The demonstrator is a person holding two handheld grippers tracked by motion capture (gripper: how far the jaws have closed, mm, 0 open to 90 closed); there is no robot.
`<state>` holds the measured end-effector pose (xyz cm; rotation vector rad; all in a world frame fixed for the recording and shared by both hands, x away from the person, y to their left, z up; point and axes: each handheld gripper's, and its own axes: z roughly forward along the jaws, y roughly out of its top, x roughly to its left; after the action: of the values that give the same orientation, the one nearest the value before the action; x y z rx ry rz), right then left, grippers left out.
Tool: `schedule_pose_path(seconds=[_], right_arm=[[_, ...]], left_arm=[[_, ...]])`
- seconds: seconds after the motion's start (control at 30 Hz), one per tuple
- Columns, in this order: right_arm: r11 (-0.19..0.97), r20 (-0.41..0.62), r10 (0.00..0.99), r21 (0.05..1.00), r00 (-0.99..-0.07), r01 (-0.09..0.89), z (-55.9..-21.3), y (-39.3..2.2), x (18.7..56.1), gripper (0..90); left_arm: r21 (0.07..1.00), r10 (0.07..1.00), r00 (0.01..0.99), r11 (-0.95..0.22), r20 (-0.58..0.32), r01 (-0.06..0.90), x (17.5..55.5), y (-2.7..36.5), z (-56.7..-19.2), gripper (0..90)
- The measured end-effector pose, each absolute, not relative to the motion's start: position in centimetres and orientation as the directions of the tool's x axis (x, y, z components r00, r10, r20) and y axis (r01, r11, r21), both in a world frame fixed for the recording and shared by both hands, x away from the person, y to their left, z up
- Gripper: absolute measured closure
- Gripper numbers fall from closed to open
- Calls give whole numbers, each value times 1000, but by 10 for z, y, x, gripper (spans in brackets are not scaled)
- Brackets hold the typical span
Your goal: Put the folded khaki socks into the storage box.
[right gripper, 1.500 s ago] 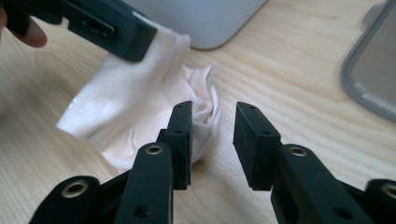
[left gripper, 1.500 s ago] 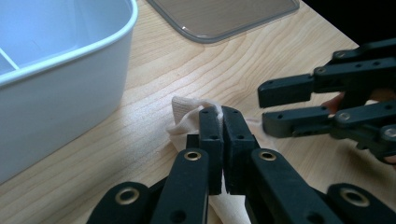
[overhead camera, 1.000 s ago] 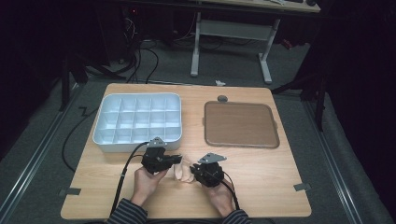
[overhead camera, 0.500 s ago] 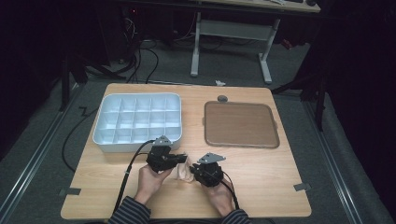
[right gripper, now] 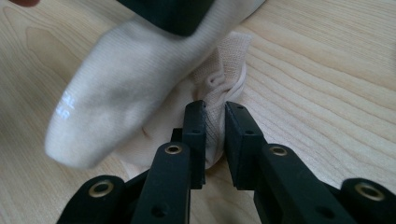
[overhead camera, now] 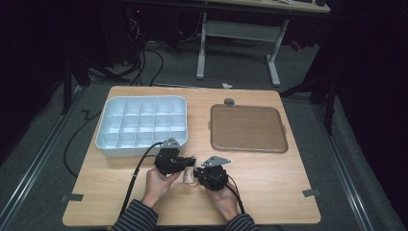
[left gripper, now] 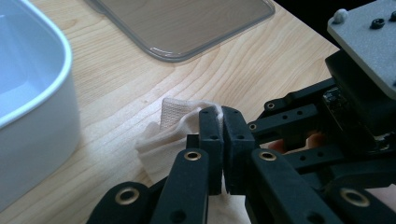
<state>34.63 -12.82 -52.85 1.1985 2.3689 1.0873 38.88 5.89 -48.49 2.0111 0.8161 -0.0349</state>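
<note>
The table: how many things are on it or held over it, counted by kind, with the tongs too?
White compartment box: 1
Brown tray: 1
Cream sock: 1
Tongs: 2, the left tongs and the right tongs, both shut on the sock
Small grey round thing beyond the tray: 1
Total: 6

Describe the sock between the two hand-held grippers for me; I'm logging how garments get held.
The sock is cream-white, soft knit fabric with a ribbed cuff and faint pale lettering near the toe. It lies bunched on the wooden table, in front of the white compartment tray. The left hand-held gripper is shut on a fold of it, and the right hand-held gripper pinches its gathered cuff end, so it hangs crumpled between them.
</note>
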Motion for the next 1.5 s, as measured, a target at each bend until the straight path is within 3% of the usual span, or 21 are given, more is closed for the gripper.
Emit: schedule_pose_path(seconds=[0.47, 1.13, 1.33, 1.5], right_arm=[[381, 91, 769, 729, -632, 568, -527, -128, 348, 728], [396, 72, 719, 775, -691, 493, -508, -126, 313, 678], [432, 48, 720, 750, -693, 501, -514, -122, 316, 831], [444, 31, 725, 742, -688, 502, -518, -124, 315, 858]], left_arm=[[739, 544, 766, -347, -342, 577, 397, 55, -502, 883], [730, 565, 752, -347, -339, 589, 400, 52, -508, 882], [730, 566, 751, -345, -340, 590, 400, 53, -509, 882], [733, 567, 753, -346, -334, 586, 401, 53, -510, 881]])
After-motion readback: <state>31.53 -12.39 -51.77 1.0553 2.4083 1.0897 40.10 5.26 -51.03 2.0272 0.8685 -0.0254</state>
